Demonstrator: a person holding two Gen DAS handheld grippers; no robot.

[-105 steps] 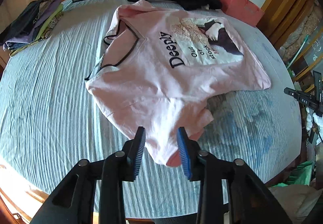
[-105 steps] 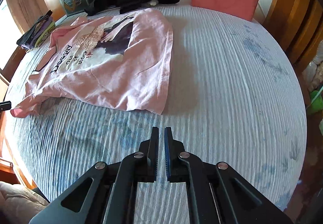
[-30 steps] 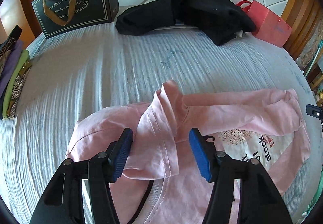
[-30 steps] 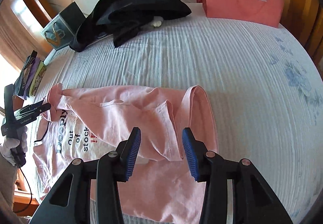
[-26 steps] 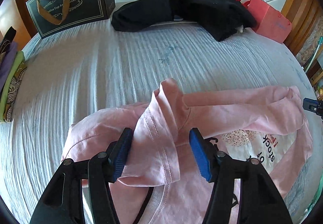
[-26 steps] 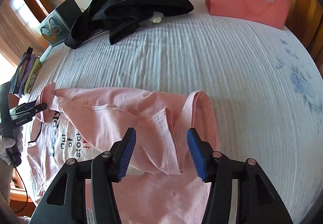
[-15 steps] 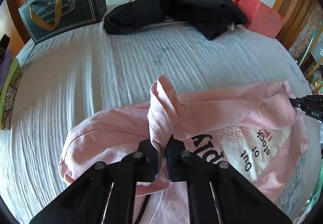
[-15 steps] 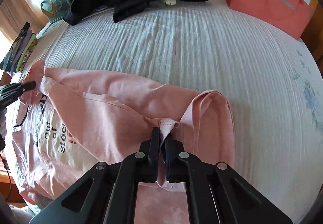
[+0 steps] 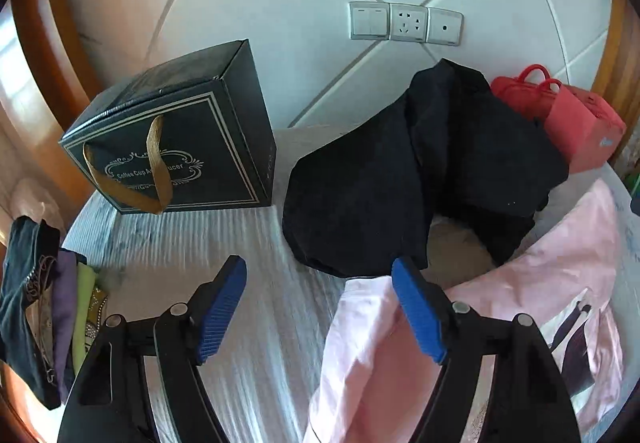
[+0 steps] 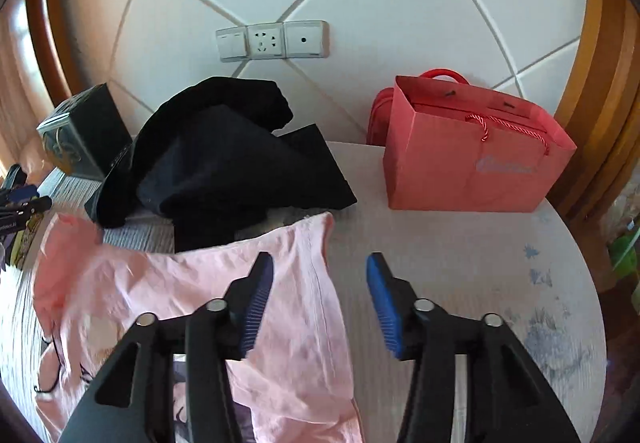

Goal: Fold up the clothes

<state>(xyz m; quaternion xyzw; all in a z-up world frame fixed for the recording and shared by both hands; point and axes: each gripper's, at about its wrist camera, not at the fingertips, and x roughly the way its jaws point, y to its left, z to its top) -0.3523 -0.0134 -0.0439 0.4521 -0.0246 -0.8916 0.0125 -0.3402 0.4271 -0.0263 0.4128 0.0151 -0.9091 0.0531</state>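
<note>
While both claws stand apart and empty, the left claw (image 9: 320, 309) and right claw (image 10: 320, 303) hover over the bed (image 10: 460, 243). The pink T-shirt (image 10: 296, 303) lies flat, its far edge touching the black garment (image 10: 224, 163). The red bag (image 10: 460, 167) (contents hidden) and dark box (image 9: 180, 147) line the wall; bare bedding lies right of the shirt.
</note>
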